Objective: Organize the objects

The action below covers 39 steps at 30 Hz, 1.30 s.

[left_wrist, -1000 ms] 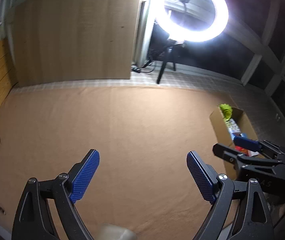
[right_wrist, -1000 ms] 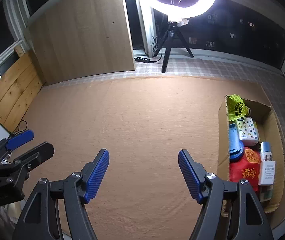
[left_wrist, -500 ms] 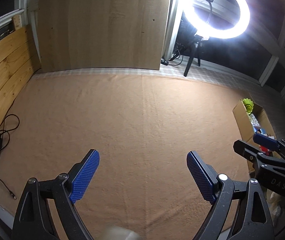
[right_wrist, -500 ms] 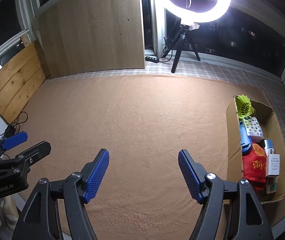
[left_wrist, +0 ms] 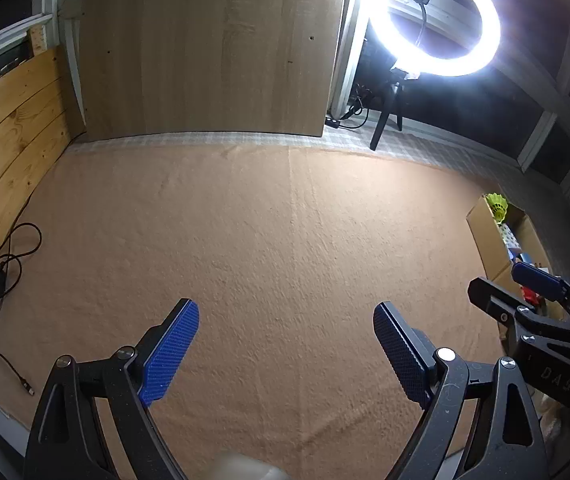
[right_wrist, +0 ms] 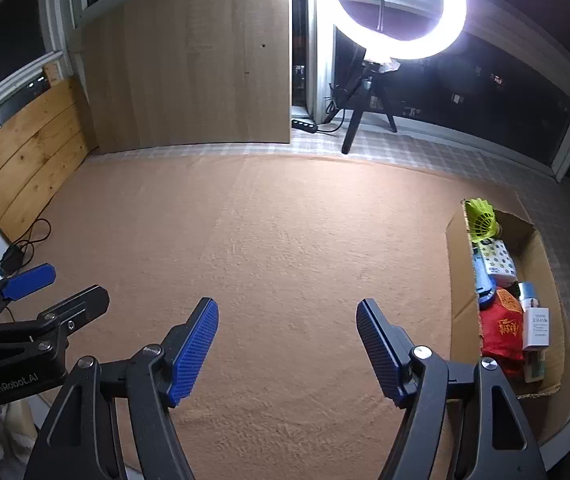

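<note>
Blue-padded tongs hang empty over the rug: the left gripper (left_wrist: 285, 350) and right gripper (right_wrist: 287, 346) both stand spread apart, nothing between their pads. Beyond them the tan rug (right_wrist: 285, 240) lies bare of loose items. At its right edge the cardboard box (right_wrist: 459, 264) already holds a yellow shuttlecock (right_wrist: 483, 220), a tissue pack (right_wrist: 497, 262) and a red pouch (right_wrist: 501, 332). I'd judge the tidying done, or nearly.

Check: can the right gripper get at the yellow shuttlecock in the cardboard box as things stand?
Probably yes. The right gripper is open and empty, and the yellow shuttlecock sits exposed on top at the far end of the open-topped cardboard box. Nothing covers it; only bare carpet lies between.
</note>
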Each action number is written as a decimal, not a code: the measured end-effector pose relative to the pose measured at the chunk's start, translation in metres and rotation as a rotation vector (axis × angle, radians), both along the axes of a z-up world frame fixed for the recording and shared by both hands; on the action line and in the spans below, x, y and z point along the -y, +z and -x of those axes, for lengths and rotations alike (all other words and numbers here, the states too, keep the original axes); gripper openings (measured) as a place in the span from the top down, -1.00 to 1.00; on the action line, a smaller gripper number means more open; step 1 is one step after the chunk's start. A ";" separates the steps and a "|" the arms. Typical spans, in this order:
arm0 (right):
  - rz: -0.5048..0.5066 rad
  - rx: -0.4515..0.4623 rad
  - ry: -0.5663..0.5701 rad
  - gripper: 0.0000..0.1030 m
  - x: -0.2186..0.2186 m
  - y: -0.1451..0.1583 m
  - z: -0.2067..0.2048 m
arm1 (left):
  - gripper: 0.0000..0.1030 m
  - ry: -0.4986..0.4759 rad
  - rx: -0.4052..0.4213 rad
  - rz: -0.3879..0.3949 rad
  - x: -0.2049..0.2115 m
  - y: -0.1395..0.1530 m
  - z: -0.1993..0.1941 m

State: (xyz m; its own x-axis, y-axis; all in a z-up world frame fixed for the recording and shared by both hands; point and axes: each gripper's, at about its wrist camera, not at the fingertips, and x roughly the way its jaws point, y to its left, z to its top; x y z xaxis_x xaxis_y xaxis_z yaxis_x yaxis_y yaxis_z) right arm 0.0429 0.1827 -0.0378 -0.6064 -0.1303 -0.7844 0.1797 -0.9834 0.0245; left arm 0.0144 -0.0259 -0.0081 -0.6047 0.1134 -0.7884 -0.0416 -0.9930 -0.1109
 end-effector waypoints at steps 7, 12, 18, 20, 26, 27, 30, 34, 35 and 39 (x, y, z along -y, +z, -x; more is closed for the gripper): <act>-0.020 -0.020 -0.034 -0.32 -0.005 0.004 -0.004 | -0.77 0.001 -0.003 -0.004 -0.003 0.001 0.000; -0.021 -0.018 -0.049 -0.32 -0.010 0.004 -0.004 | -0.77 -0.003 -0.003 -0.001 -0.007 0.001 0.000; -0.018 -0.016 -0.055 -0.32 -0.012 0.003 -0.004 | -0.79 -0.004 0.000 0.003 -0.012 0.001 0.001; -0.017 -0.015 -0.055 -0.32 -0.012 0.003 -0.004 | -0.79 -0.006 0.000 0.004 -0.012 0.001 0.001; -0.017 -0.014 -0.063 -0.32 -0.015 0.002 -0.002 | -0.79 -0.008 -0.001 0.010 -0.013 0.001 0.003; -0.016 -0.014 -0.065 -0.32 -0.015 0.002 -0.002 | -0.80 -0.009 -0.002 0.014 -0.014 0.002 0.003; -0.012 -0.013 -0.065 -0.32 -0.015 0.001 -0.001 | -0.80 -0.012 0.000 0.018 -0.014 0.000 0.005; -0.009 -0.009 -0.064 -0.32 -0.016 0.000 0.001 | -0.80 -0.010 0.000 0.018 -0.013 0.000 0.006; -0.010 -0.009 -0.064 -0.32 -0.015 0.000 0.000 | -0.80 -0.010 0.000 0.017 -0.013 0.000 0.006; -0.013 -0.008 -0.064 -0.32 -0.015 0.000 0.001 | -0.82 -0.006 -0.002 0.015 -0.012 0.000 0.009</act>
